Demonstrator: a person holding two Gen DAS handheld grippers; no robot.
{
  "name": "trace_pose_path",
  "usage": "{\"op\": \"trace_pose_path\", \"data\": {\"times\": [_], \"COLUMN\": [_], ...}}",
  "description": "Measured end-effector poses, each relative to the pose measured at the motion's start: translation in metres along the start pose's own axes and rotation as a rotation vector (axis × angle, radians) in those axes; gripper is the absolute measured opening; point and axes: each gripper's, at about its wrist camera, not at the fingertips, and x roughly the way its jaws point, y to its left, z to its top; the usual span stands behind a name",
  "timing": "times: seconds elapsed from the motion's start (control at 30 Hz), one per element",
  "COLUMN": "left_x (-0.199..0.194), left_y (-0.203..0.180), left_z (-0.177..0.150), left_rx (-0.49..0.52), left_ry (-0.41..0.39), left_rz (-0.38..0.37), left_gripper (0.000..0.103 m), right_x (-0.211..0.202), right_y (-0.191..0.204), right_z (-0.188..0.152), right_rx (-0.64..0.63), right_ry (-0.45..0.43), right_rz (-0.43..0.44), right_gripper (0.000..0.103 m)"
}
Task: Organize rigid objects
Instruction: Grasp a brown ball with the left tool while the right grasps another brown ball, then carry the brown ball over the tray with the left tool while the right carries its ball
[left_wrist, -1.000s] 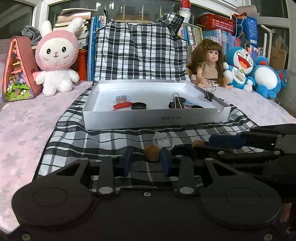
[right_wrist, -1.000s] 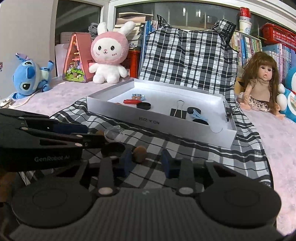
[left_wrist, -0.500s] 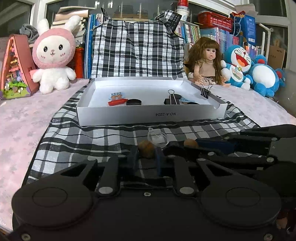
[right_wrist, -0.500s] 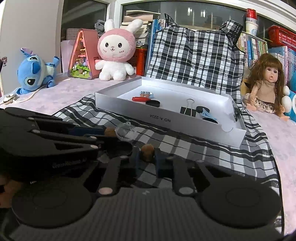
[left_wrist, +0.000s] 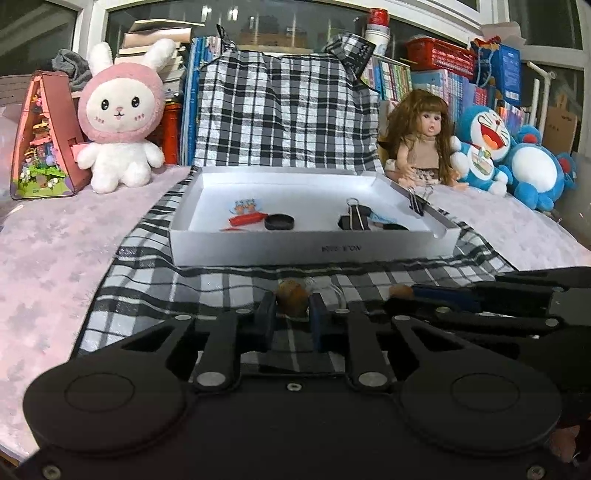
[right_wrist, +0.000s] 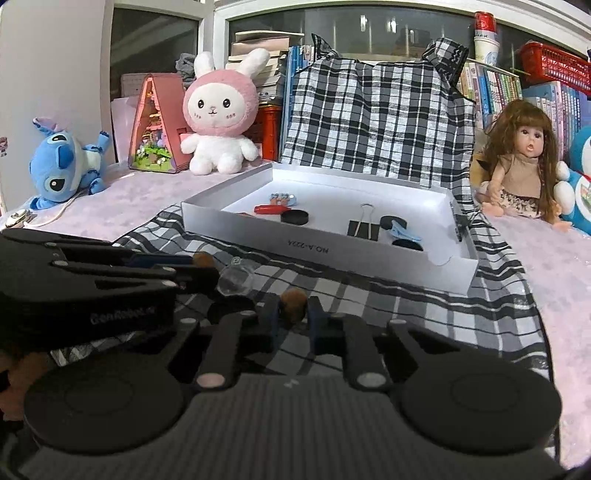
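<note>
My left gripper (left_wrist: 293, 308) is shut on a small brown nut (left_wrist: 292, 297) just above the checked cloth (left_wrist: 155, 266). My right gripper (right_wrist: 293, 312) is shut on a second brown nut (right_wrist: 293, 301). Each gripper shows in the other's view, the right one (left_wrist: 400, 293) and the left one (right_wrist: 201, 260). A clear plastic ball (right_wrist: 235, 282) lies on the cloth between them. The white box (left_wrist: 314, 249) stands beyond, holding a black binder clip (left_wrist: 354, 218), a black cap (left_wrist: 279, 222), a red piece (left_wrist: 247, 219) and a blue clip (right_wrist: 400, 229).
A pink rabbit plush (left_wrist: 120, 122), a toy house (left_wrist: 44, 140), a doll (left_wrist: 421, 140) and blue plush toys (left_wrist: 509, 155) line the back. A Stitch plush (right_wrist: 62, 162) lies far left. A binder clip (left_wrist: 417, 199) grips the box's right wall.
Both grippers closed from open onto their brown nuts and have lifted slightly toward the box. The clear ball stayed on the cloth.
</note>
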Motion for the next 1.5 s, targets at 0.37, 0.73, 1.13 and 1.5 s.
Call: {"op": "trace_pose_path", "data": {"times": [0.37,0.73,1.13,1.5], "left_x": [0.009,0.045,0.121,0.176], "left_y": [0.024,0.050,0.077,0.081], "left_z": [0.037,0.099,0.141,0.153], "left_rx": [-0.044,-0.104,-0.181,-0.175], "left_ry": [-0.013,0.005,0.155,0.221], "left_rz": [-0.011,-0.039,-0.070,-0.052], "left_gripper": [0.018,0.018,0.018,0.018], "right_x": [0.004,0.035,0.091,0.138], "right_y": [-0.027,-0.074,-0.123,-0.132], "right_z": [0.030,0.077,0.118,0.123], "right_rx": [0.055,0.150,0.281,0.310], "right_ry": [-0.007,0.046,0.205,0.313], "right_rz": [-0.084,-0.124,-0.119,-0.161], "right_gripper": [0.020,0.020,0.020,0.020]}}
